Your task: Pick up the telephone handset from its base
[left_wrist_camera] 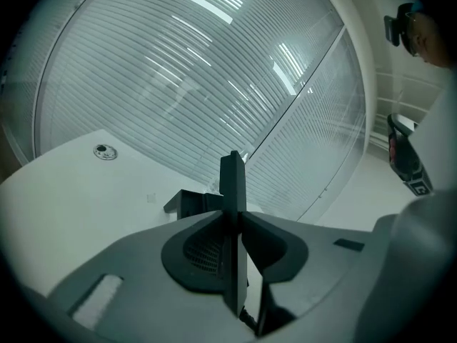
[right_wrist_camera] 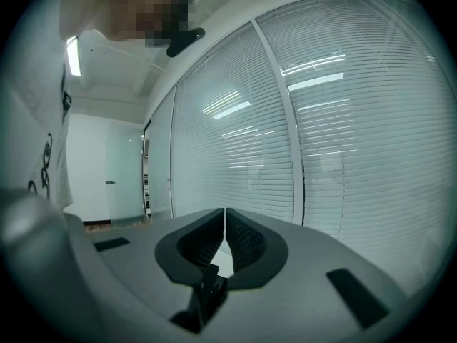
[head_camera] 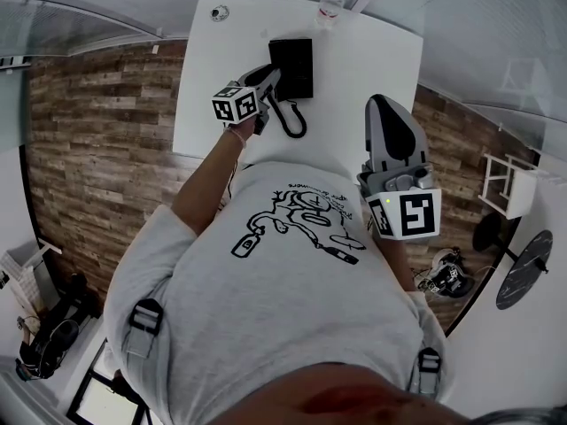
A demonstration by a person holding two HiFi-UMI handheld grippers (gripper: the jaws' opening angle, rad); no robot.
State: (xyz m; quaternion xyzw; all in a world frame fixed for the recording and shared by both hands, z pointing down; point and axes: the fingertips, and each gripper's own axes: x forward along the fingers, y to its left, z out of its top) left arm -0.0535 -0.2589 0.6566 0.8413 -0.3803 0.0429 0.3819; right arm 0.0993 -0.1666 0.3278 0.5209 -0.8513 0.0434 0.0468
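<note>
The black telephone base (head_camera: 292, 65) sits at the back of the white table (head_camera: 381, 60), with its coiled cord (head_camera: 295, 122) looping toward me. My left gripper (head_camera: 268, 82) hovers just left of the base. In the left gripper view the dark handset (left_wrist_camera: 233, 184) stands edge-on between the jaws of that gripper (left_wrist_camera: 234, 216), whose pads press on it, lifted above the base (left_wrist_camera: 187, 203). My right gripper (head_camera: 384, 104) hangs over the table's near right edge. Its jaws (right_wrist_camera: 225, 216) meet with nothing between them.
A clear water bottle (head_camera: 330, 7) stands at the table's far edge, and a round cable grommet (head_camera: 219, 12) sits in the far left corner. Glass walls with blinds (left_wrist_camera: 214, 70) enclose the table. Wood floor (head_camera: 97, 131) lies to the left.
</note>
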